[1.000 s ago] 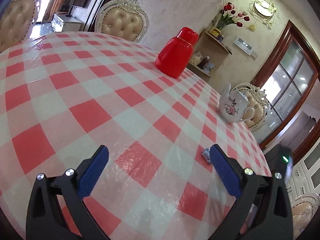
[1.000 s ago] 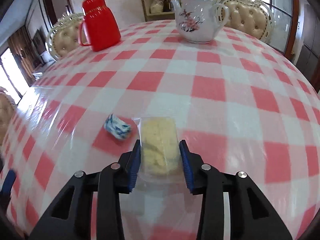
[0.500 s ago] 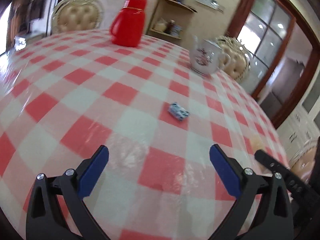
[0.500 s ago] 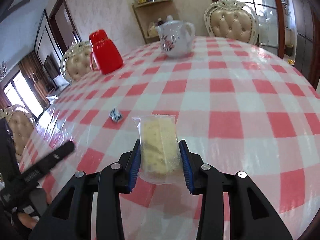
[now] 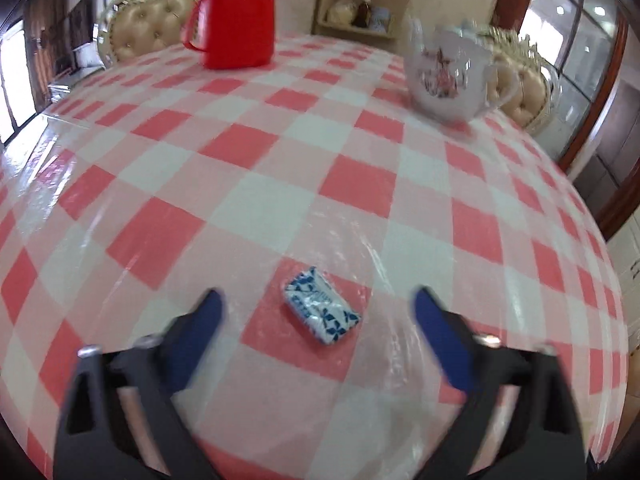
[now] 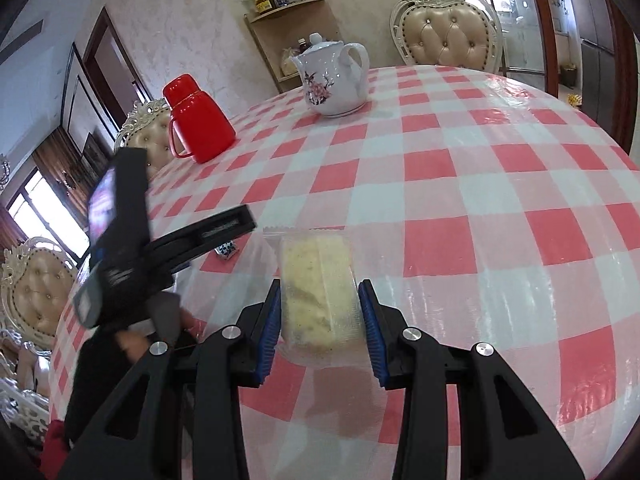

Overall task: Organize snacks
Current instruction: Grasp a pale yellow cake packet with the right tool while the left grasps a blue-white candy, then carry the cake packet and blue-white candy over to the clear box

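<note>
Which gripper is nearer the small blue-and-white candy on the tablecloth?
Left. The left gripper straddles the candy, jaws closing, not touching it. The right gripper holds the wrapped cake off to the candy's side.

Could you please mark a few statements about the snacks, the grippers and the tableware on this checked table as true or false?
1. The right gripper holds a clear-wrapped yellow cake. True.
2. The small blue-and-white candy is clamped between the left gripper's pads. False: it lies on the tablecloth between the left gripper's closing jaws, and neither pad touches it.
3. The red jug lies tipped on its side. False: it stands upright.
4. The white teapot has a floral print. True.
5. The teapot stands on a wall shelf. False: it stands on the table.
</note>
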`<state>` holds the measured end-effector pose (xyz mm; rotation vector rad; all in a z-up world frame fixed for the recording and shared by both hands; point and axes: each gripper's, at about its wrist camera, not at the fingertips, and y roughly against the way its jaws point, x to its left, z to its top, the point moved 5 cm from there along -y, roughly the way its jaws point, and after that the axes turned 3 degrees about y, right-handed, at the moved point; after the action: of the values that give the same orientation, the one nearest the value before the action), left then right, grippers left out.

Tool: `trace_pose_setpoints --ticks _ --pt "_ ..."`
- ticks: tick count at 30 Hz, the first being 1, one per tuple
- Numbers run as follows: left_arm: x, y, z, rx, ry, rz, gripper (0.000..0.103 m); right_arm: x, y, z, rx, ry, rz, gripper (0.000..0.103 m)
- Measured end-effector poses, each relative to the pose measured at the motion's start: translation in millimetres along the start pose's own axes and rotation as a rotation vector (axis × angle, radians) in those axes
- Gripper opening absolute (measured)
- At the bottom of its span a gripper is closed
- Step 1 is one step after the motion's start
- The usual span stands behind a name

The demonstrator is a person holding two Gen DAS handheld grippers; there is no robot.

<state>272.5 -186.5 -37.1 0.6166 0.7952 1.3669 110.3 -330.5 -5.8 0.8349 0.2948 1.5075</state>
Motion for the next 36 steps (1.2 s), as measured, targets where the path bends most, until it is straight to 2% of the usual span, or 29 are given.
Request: trace_pose_setpoints --ticks 2,3,8,15,25,30,36 --pt "-4.2 3.3 -3.2 -0.005 -0.047 -0.001 0.054 0.4 -0.5 -0.7 0.003 0.001 0.002 0.038" --pt "-5.4 5.3 -5.1 -0.005 -0.076 -0.018 0.036 0.3 -1.1 -0.7 0.005 0.003 0.001 0.038" --pt "2.2 23.4 -23.0 -0.004 -0.129 -0.080 0.036 -5.0 -6.1 -3.5 0.015 -0.007 -0.014 0.038" --pt "22.9 58.5 -55.8 -0.027 -0.145 -0.097 0.036 -14.9 -6.4 -3.7 0.005 -0.037 -0.018 0.038" --pt "50.7 111.9 -98.5 -0.059 -0.152 -0.131 0.036 -12.7 -8.7 -3.9 -0.014 -0.015 -0.033 0.038" --pt "68.9 131.9 -114.7 -0.079 -0.136 -0.140 0.036 -3.6 -2.9 -7.6 -0.038 0.003 -0.040 0.038" --pt "93.5 151.0 -127.3 -0.095 -0.079 -0.155 0.036 12.3 17.4 -34.5 -0.035 0.009 -0.011 0.038"
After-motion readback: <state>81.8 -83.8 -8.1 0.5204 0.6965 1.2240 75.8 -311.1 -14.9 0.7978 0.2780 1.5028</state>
